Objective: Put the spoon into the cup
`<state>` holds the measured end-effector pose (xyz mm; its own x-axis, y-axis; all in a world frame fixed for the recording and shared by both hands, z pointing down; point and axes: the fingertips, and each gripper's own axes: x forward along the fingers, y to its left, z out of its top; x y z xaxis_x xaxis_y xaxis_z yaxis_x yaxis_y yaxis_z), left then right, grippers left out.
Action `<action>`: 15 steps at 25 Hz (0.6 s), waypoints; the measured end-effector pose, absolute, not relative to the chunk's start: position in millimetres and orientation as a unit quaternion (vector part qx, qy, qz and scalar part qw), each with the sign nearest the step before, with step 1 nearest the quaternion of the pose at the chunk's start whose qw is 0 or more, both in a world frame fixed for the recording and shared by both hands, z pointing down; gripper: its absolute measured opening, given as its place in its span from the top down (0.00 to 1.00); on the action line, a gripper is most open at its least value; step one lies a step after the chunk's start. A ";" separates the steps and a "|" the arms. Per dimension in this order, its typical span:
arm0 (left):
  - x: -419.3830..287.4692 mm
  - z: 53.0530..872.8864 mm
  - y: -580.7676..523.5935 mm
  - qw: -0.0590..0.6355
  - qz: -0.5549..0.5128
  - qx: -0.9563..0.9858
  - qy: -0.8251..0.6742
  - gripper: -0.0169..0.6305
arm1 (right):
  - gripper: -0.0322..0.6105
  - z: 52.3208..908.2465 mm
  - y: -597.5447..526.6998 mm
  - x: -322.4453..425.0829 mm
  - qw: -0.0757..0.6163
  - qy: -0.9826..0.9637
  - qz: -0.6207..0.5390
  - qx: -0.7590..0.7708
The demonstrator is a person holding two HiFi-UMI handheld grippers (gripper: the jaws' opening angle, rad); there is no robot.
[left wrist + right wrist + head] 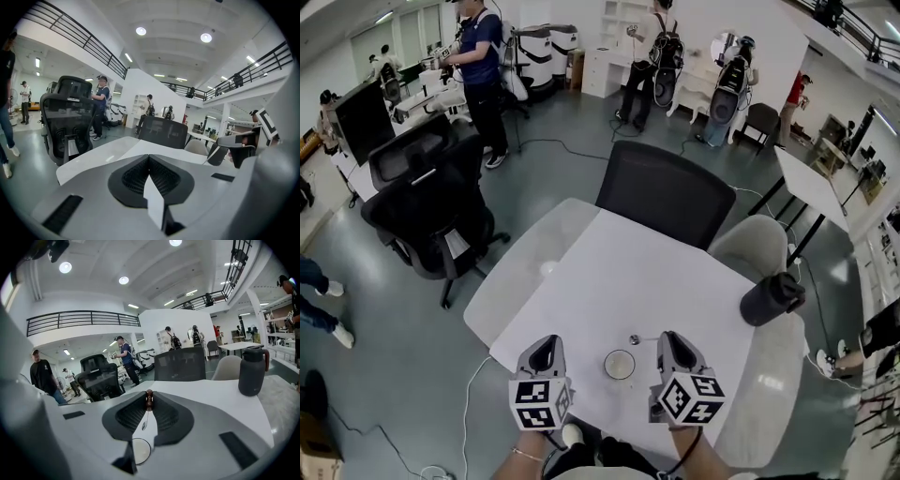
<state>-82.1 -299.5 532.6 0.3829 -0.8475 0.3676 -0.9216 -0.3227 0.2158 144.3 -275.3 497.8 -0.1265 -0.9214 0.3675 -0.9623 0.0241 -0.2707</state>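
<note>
A small white cup (pixel 619 364) stands on the white table (pixel 609 272) near its front edge, between my two grippers. My right gripper (pixel 662 339) is shut on the brown end of a thin metal spoon (pixel 636 339) and holds it just beyond and right of the cup. In the right gripper view the spoon (pixel 146 414) hangs bowl-down from the closed jaws of my right gripper (pixel 149 397), and the cup (pixel 138 451) shows under it. My left gripper (pixel 546 352) hovers left of the cup, shut and holding nothing. In its own view the left gripper (pixel 149 158) shows jaws pressed together.
A black thermos jug (pixel 772 298) stands at the table's right edge, also in the right gripper view (pixel 253 370). A black office chair (pixel 666 192) and a beige chair (pixel 750 246) stand at the far side. Another black chair (pixel 422 187) is left; people stand farther back.
</note>
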 end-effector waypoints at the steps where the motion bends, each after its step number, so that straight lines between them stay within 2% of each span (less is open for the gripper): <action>1: -82.2 535.1 -297.8 0.199 0.096 0.806 -0.549 0.95 | 0.85 500.1 -274.0 143.8 0.046 -0.715 0.233 0.657; 15: -70.9 565.7 -272.5 0.226 0.115 0.791 -0.557 0.95 | 0.85 528.6 -254.9 136.9 0.069 -0.731 0.263 0.625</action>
